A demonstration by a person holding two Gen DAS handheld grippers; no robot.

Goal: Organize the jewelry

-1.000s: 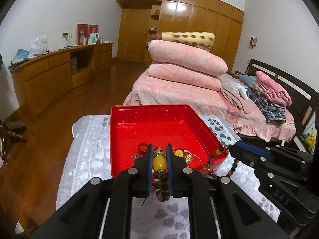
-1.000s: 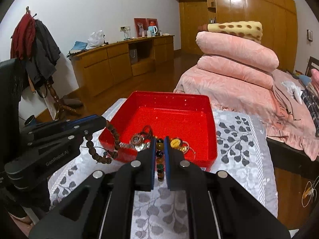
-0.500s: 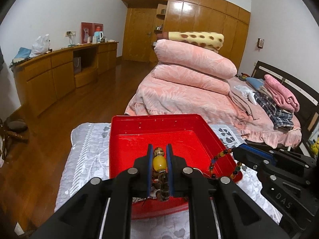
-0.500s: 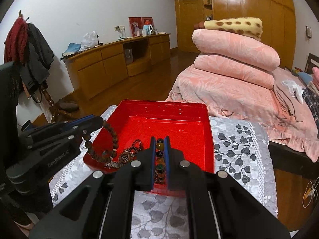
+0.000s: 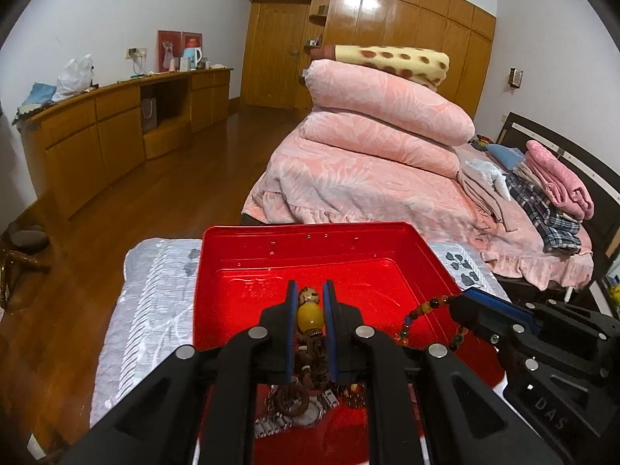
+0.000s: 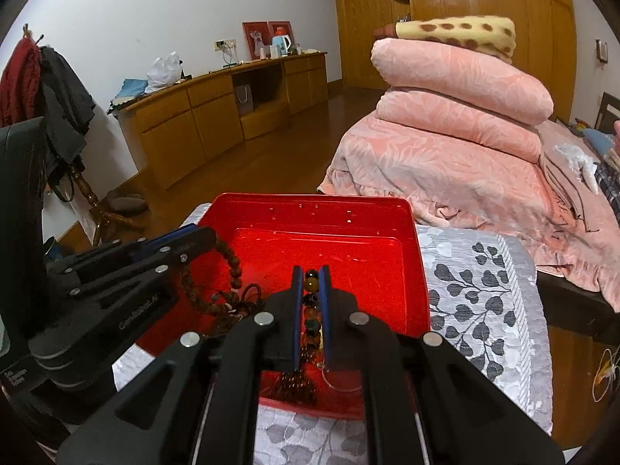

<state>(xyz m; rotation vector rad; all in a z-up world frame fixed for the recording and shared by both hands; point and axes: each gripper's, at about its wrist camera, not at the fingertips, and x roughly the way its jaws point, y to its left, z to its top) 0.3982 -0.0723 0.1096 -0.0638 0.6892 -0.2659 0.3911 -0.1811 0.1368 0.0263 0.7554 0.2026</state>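
Note:
A red tray (image 5: 310, 232) sits on a cloth-covered table. Over it my left gripper (image 5: 310, 290) is shut on a brown bead bracelet (image 5: 310, 317) with a large yellow bead, the rest dangling below the jaws. My right gripper (image 6: 311, 275) is shut on a multicoloured bead bracelet (image 6: 311, 285), also above the red tray (image 6: 310, 199). Each gripper shows in the other's view: the right gripper (image 5: 461, 304) with its coloured beads (image 5: 426, 306), the left gripper (image 6: 205, 236) with its brown beads (image 6: 232, 267). More jewelry (image 5: 298, 407) lies in the tray's near end.
The grey leaf-patterned tablecloth (image 6: 480, 279) extends right of the tray. A bed with stacked pink quilts (image 5: 379, 128) stands just beyond the table. Wooden cabinets (image 5: 116, 131) line the left wall, and a coat stand (image 6: 46, 89) is at the far left.
Both grippers moved forward and a little down, from the tray's near edge to above its middle, each still holding its bracelet. The jewelry pile now lies under the jaws.

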